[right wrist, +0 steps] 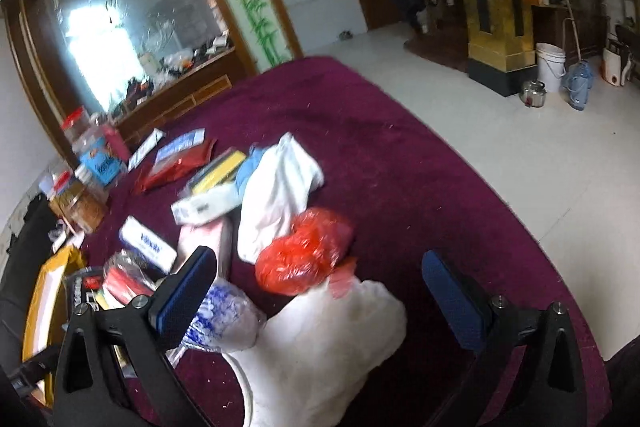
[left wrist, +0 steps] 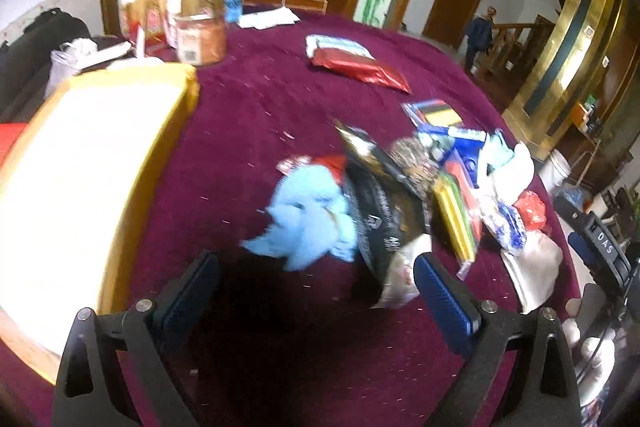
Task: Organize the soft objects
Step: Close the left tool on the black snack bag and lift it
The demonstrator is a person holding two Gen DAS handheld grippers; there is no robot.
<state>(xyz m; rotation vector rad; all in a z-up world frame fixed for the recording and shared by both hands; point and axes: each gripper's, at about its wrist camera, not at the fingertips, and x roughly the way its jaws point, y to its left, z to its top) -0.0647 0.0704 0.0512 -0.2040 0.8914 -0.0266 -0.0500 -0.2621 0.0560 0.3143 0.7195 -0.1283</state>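
A light blue cloth (left wrist: 306, 217) lies crumpled on the maroon tablecloth (left wrist: 260, 99), just ahead of my open, empty left gripper (left wrist: 316, 267). A black snack bag (left wrist: 380, 211) leans beside the cloth, near the right finger. In the right wrist view, my open, empty right gripper (right wrist: 320, 267) hovers over a red plastic bag (right wrist: 306, 253), a large white bag (right wrist: 324, 347) and a blue-printed clear bag (right wrist: 222, 319). A white cloth (right wrist: 280, 187) lies just beyond the red bag.
A yellow-rimmed tray (left wrist: 80, 179) sits at the table's left. Jars and bottles (left wrist: 200, 15) stand at the back left. A red foil packet (left wrist: 360, 65) lies mid-table. Boxes and packets (left wrist: 452, 163) are piled to the right. The table edge (right wrist: 520, 211) drops to tiled floor.
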